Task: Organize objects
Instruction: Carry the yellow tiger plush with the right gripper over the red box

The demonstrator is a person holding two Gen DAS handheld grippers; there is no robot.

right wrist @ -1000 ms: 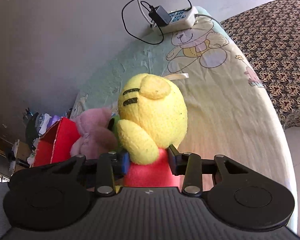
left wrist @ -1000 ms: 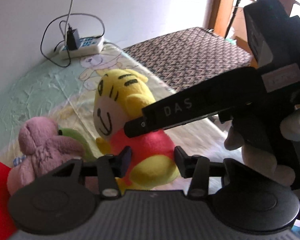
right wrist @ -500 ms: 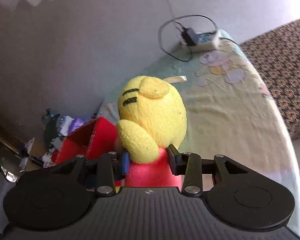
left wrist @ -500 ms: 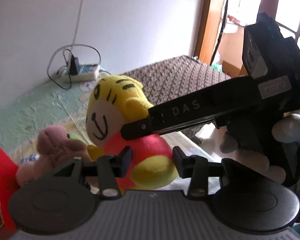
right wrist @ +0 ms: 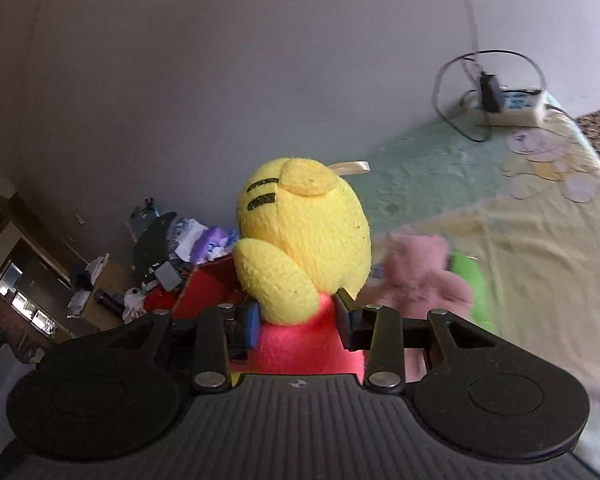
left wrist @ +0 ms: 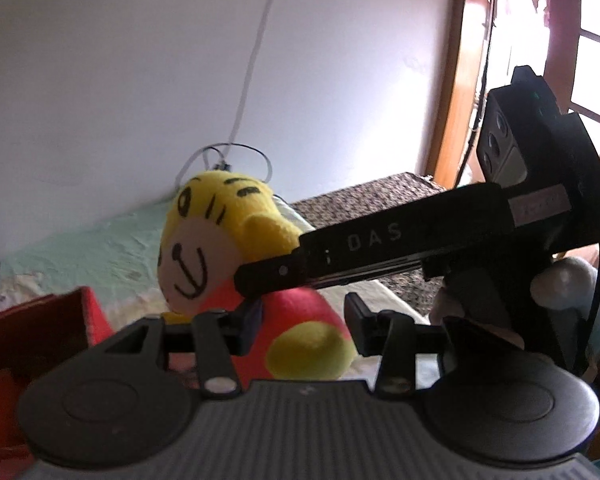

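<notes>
I held the yellow plush tiger [right wrist: 304,236] above the bed [right wrist: 520,216], both grippers clamped on its red body: my right gripper [right wrist: 296,324] from behind, my left gripper [left wrist: 304,320] lower down by its foot.

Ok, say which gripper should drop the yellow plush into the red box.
Probably right: the right gripper clamps the yellow plush by its torso, red box just ahead; the left gripper only pinches near a foot.
</notes>
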